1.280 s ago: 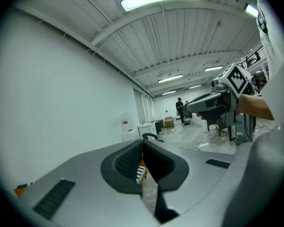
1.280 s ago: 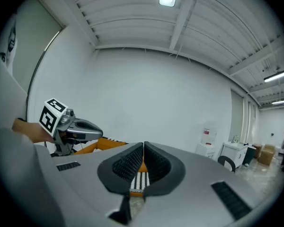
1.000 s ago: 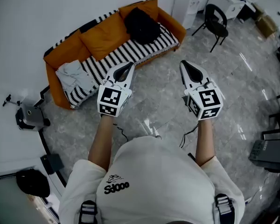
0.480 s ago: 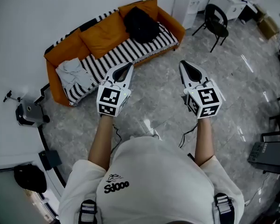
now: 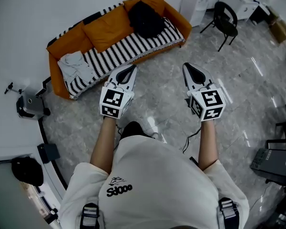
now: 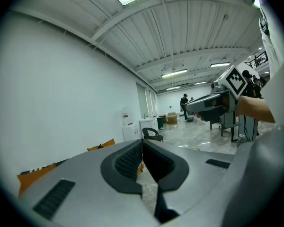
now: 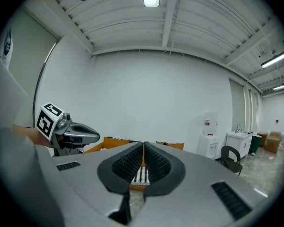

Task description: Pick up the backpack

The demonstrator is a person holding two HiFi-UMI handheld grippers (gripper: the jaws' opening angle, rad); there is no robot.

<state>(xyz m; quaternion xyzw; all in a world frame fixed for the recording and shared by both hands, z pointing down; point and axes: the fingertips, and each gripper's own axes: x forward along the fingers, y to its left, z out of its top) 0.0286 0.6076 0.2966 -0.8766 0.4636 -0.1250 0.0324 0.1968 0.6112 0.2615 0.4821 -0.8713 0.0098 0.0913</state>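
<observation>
Black against orange, the backpack [image 5: 145, 19] sits on the right end of the sofa [image 5: 179, 20], resting on the striped cover [image 5: 124, 51] and leaning back against the orange cushions.

Compared with a second ago, the sofa has slid a little toward the top of the head view. The toe of a dark shoe [image 5: 133, 128] now shows on the marble floor [image 5: 167, 94] between the forearms, where none showed before. I read that as the person stepping forward, so this is the approach and not yet the reach.

The left gripper [image 5: 128, 70] and the right gripper [image 5: 190, 68] ride side by side in front of the body, as they did before. Both are well apart from the backpack, with bare floor between. Each gripper view shows the ribbed pads pressed together with nothing between them: both tools are clenched and empty. Opening the jaws looks like the next need once the sofa is near.

The backpack reads as a slumped dark lump. Its long axis seems to run from the backrest down toward the seat's front edge, slightly slanted toward the sofa's right arm. Which end is the top I cannot tell, and no strap or handle is clear.
</observation>
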